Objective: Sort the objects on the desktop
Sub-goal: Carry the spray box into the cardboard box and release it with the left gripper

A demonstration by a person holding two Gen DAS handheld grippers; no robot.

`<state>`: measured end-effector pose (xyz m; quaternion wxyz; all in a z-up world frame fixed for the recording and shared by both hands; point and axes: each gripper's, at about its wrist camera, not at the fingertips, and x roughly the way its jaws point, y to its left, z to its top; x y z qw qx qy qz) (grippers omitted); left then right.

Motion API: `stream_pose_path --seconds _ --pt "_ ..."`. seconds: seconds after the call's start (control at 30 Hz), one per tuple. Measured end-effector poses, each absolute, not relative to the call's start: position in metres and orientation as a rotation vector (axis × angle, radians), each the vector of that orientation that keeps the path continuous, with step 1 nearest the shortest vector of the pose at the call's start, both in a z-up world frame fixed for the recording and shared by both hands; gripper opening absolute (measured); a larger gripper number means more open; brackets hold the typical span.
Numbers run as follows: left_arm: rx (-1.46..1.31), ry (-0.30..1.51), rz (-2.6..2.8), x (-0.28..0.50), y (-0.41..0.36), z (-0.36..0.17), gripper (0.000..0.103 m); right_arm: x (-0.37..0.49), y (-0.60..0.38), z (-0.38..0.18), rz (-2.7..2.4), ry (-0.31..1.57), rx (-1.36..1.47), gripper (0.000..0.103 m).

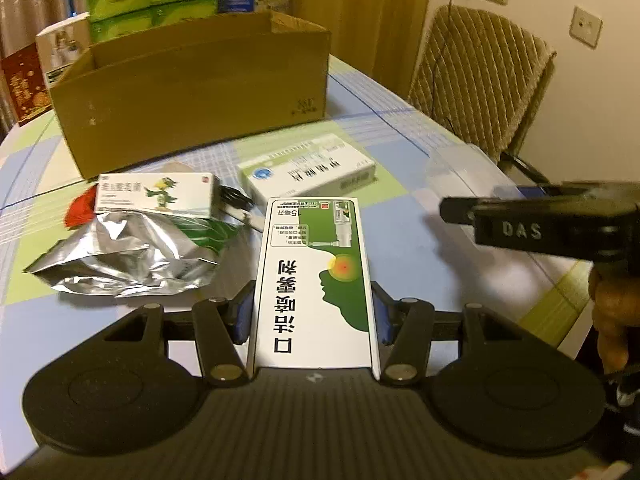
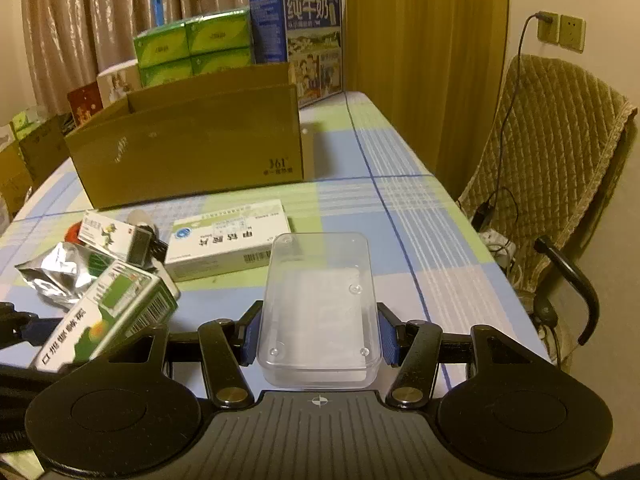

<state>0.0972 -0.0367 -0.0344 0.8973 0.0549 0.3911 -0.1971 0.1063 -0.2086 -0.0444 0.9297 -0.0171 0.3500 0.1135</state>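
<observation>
We hold the left claw (image 1: pixel 314 312) level, clamped on a spray box (image 1: pixel 316 280) above the worktop (image 1: pixel 420 240); our right claw (image 2: pixel 319 334) grips a clear tray (image 2: pixel 319 304) beside it.

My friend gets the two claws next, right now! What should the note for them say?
Left claw: shut on the tall green-and-white spray box, held above the table.
Right claw: shut on the clear plastic box, which is empty.
On the tablecloth: a flat white medicine box, a small box with a cartoon bird, a silver foil pouch, and something red beside it.
The cardboard box stands behind them; its inside is hidden.
Done: two things picked up.
Left: place both, then sort the rest.
</observation>
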Motion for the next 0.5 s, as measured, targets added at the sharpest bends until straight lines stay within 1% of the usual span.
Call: stream_pose_path --seconds 0.5 --pt "0.047 0.761 -0.354 0.071 -0.016 0.008 0.051 0.069 -0.208 -0.008 0.267 0.663 -0.032 0.053"
